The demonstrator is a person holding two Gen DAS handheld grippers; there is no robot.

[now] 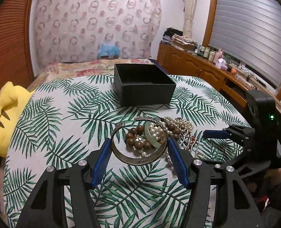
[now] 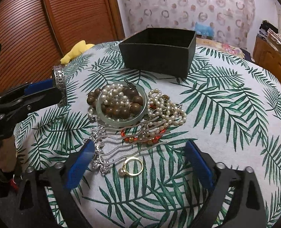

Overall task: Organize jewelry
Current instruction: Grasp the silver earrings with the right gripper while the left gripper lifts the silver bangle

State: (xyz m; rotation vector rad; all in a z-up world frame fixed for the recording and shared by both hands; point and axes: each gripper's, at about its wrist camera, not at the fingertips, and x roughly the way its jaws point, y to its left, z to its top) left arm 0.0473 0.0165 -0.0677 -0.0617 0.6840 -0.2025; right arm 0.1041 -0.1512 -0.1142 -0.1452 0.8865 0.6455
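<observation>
My left gripper (image 1: 139, 144) is shut on an engraved silver cuff bangle (image 1: 130, 159) and holds it above the leaf-print cloth; the bangle also shows in the right wrist view (image 2: 60, 84). Beyond it lies a jewelry pile: brown wooden beads (image 2: 119, 110), a pale green jade bangle (image 2: 121, 122), pearl strands (image 2: 165, 110), silver hairpins (image 2: 110, 148) and a gold pearl ring (image 2: 132, 168). An open, empty black box (image 1: 144, 84) stands behind the pile. My right gripper (image 2: 139, 150) is open, its fingers either side of the hairpins and ring.
The leaf-print cloth (image 1: 60, 117) covers a rounded table. A yellow plush toy (image 1: 5, 114) lies at the left edge. A wooden sideboard (image 1: 197, 64) with bottles stands to the right. A bed lies behind the box.
</observation>
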